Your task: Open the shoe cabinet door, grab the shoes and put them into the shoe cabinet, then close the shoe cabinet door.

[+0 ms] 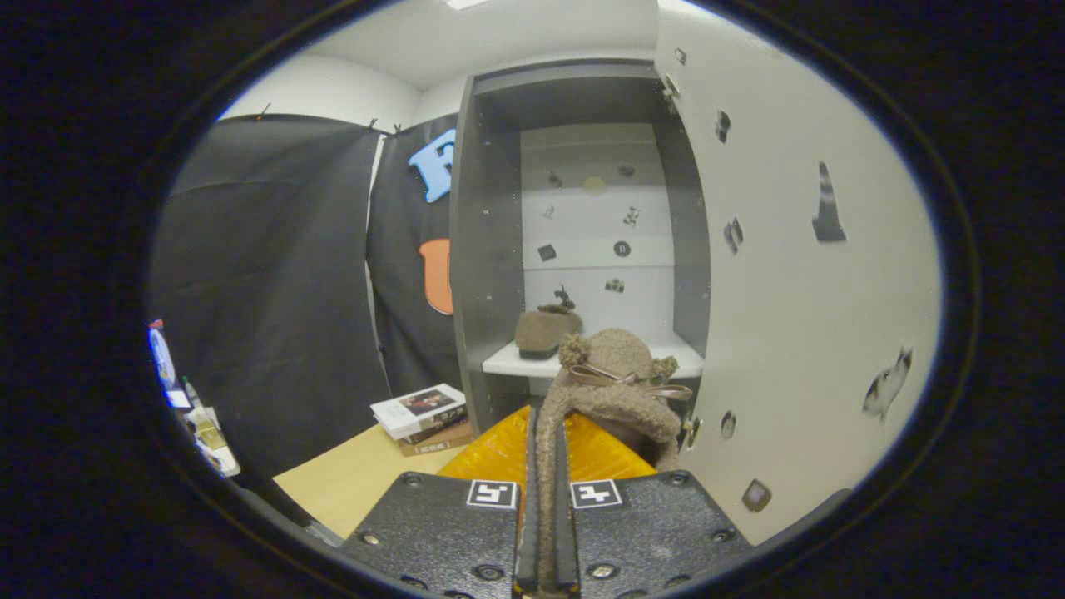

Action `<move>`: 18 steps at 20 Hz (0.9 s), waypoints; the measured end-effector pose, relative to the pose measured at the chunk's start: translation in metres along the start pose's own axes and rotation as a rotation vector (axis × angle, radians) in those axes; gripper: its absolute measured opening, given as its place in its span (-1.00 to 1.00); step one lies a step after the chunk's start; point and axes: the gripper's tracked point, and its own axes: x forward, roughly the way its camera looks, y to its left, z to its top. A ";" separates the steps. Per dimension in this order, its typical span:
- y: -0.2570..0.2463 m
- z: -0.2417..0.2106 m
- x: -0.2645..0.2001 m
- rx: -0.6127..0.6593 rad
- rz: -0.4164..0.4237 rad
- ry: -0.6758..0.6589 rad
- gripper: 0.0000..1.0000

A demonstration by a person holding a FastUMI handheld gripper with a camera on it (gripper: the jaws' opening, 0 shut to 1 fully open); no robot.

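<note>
The jaws are pinching one fuzzy brown shoe (pixel 616 391) by its edge, just before the open shoe cabinet (pixel 491 249). A second shoe (pixel 547 331) is sitting on the cabinet's white shelf (pixel 507 362).

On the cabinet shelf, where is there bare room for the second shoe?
The claw is shut on the fuzzy shoe, just short of the open cabinet. The white shelf already has one shoe on its left half; the bare patch lies between that shoe and the open door. The left side is crowded.
</note>
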 end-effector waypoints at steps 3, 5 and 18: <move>-0.001 0.046 0.013 -0.007 0.004 -0.003 -0.79; -0.007 0.072 0.034 -0.007 -0.019 0.000 -0.79; -0.059 0.100 0.187 0.006 -0.181 0.137 -0.79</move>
